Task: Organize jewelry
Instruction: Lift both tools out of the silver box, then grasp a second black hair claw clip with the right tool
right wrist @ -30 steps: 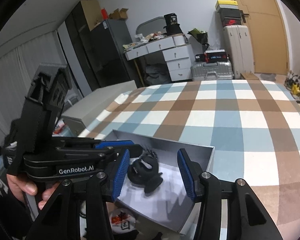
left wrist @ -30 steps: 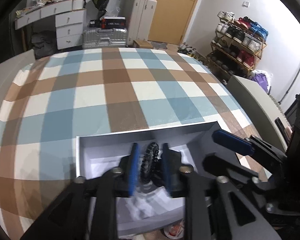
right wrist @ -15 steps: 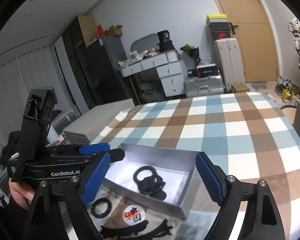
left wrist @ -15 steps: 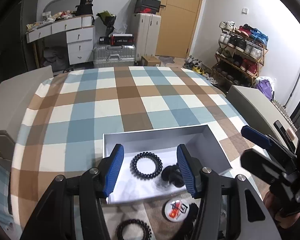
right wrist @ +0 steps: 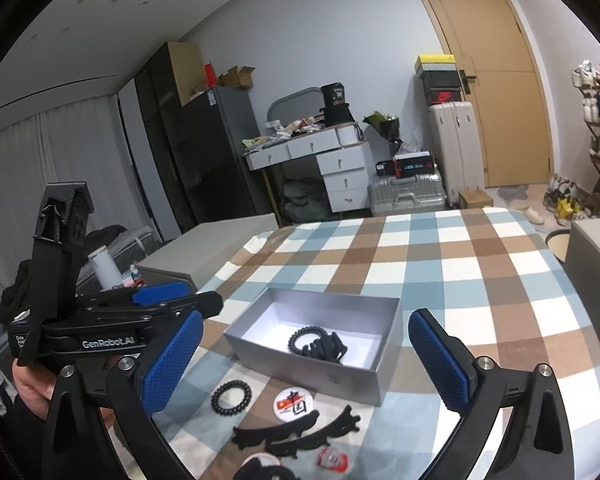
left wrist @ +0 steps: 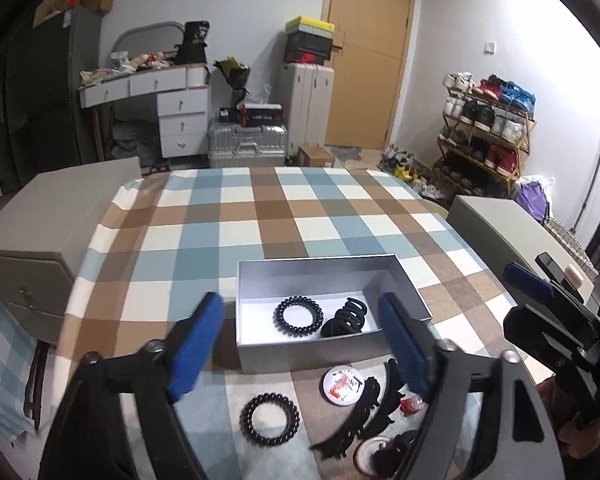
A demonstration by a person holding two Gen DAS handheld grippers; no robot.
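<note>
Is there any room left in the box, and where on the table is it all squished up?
Inside the silver box, the back half behind the coil hair tie and claw clip is bare. The checked tablecloth beyond the box is free. In front, another coil tie, round badge and black combs crowd together.

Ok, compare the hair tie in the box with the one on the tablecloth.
The boxed hair tie lies inside the grey box beside a black claw clip; the loose hair tie lies alone on the tablecloth, nearer the camera. Both are black spiral rings lying flat.
</note>
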